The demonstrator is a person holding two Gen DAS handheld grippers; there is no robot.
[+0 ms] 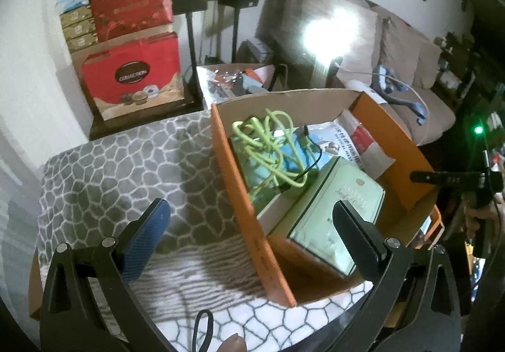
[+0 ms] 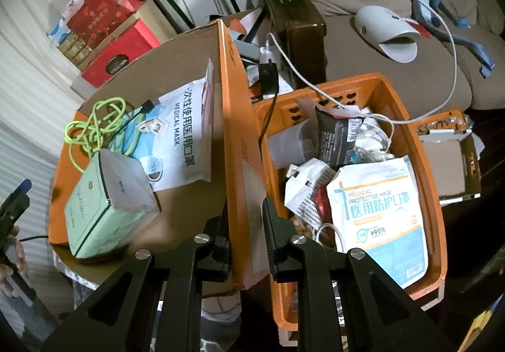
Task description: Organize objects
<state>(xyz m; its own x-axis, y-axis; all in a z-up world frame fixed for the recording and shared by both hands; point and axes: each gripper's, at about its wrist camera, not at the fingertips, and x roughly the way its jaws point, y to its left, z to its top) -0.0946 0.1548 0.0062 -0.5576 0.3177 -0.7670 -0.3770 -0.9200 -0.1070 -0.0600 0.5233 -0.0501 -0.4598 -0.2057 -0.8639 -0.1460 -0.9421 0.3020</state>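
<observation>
Right gripper [image 2: 244, 244] fingers clamped on orange box flap [image 2: 240, 143]; left gripper [image 1: 252, 235] fingers apart; pouch [image 2: 186, 128] reads "MEDICAL MASK".

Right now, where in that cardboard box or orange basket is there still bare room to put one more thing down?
The cardboard box has bare floor between the green tin and the wall that the right gripper straddles, below the medical mask packet. Its far corner is crowded by the green cable. The orange basket is heaped, no floor showing. The patterned cloth left of the box is bare.
</observation>
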